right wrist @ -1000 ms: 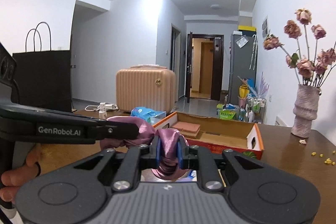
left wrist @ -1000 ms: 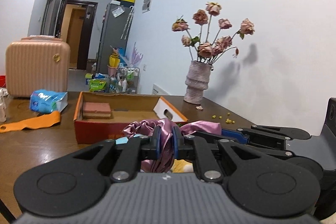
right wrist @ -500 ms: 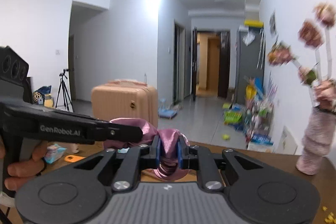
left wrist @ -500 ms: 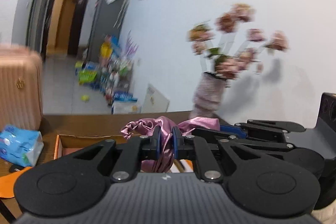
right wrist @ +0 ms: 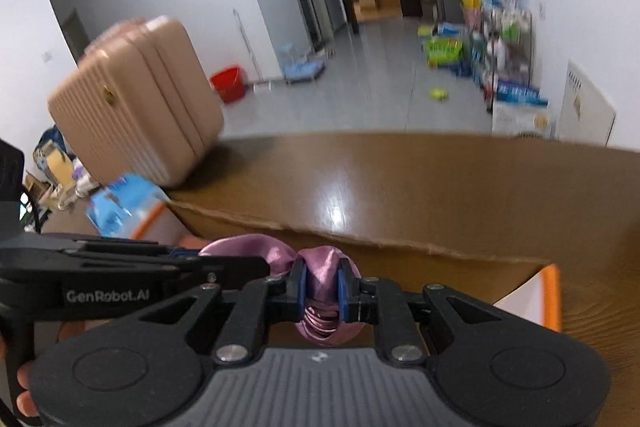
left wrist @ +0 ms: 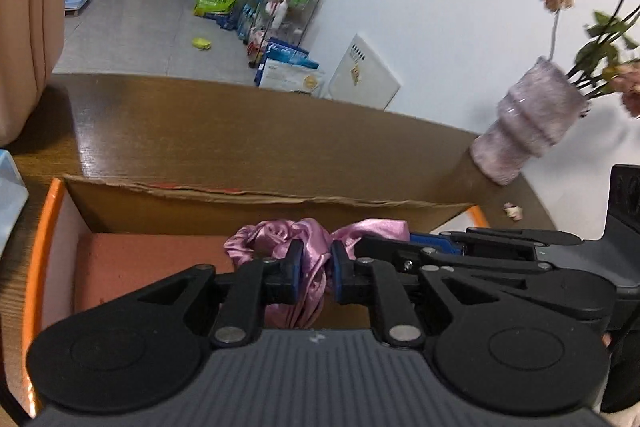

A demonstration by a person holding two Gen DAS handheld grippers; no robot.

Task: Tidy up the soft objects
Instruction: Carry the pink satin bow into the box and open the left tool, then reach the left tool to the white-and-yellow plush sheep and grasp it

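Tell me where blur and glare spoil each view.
Left wrist view: the vase and its flowers are smeared, while the left gripper and the pink satin scrunchie stay sharp. Right wrist view: the suitcase and hallway clutter are blurred, and a white glare patch sits on the table; the right gripper is crisp.

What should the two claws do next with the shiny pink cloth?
Probably lower it a little and let go. Both the left claw and right claw pinch the pink cloth above the open cardboard box, beside the reddish block.
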